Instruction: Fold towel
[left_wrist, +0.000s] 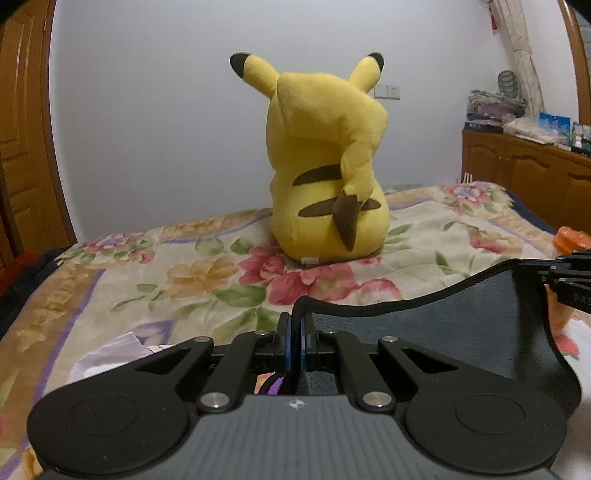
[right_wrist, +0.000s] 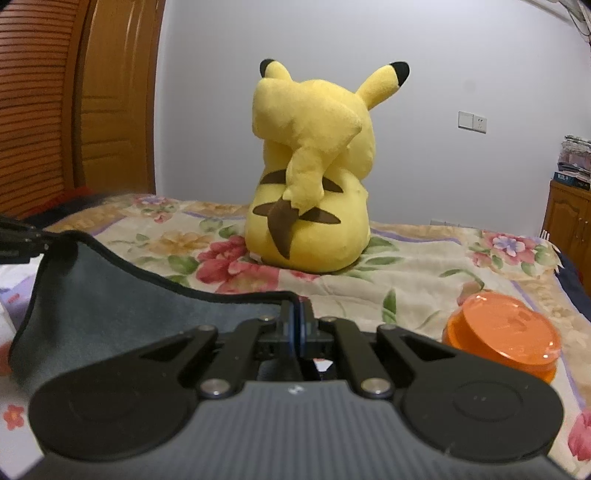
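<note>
A dark grey towel (left_wrist: 436, 332) with black piping hangs lifted above the floral bedspread, sagging between my two grippers. My left gripper (left_wrist: 295, 332) is shut on the towel's left corner. My right gripper (right_wrist: 297, 325) is shut on its right corner; the towel (right_wrist: 110, 295) stretches away to the left in the right wrist view. The right gripper also shows at the right edge of the left wrist view (left_wrist: 554, 277), and the left gripper at the left edge of the right wrist view (right_wrist: 22, 240). The towel's lower part is hidden behind the gripper bodies.
A yellow Pikachu plush (left_wrist: 328, 166) sits upright on the bed (left_wrist: 147, 277), back turned. An orange round lidded container (right_wrist: 502, 343) lies on the bedspread at right. White papers (left_wrist: 110, 350) lie at left. A wooden cabinet (left_wrist: 524, 166) stands at right, a wooden door (right_wrist: 92, 92) at left.
</note>
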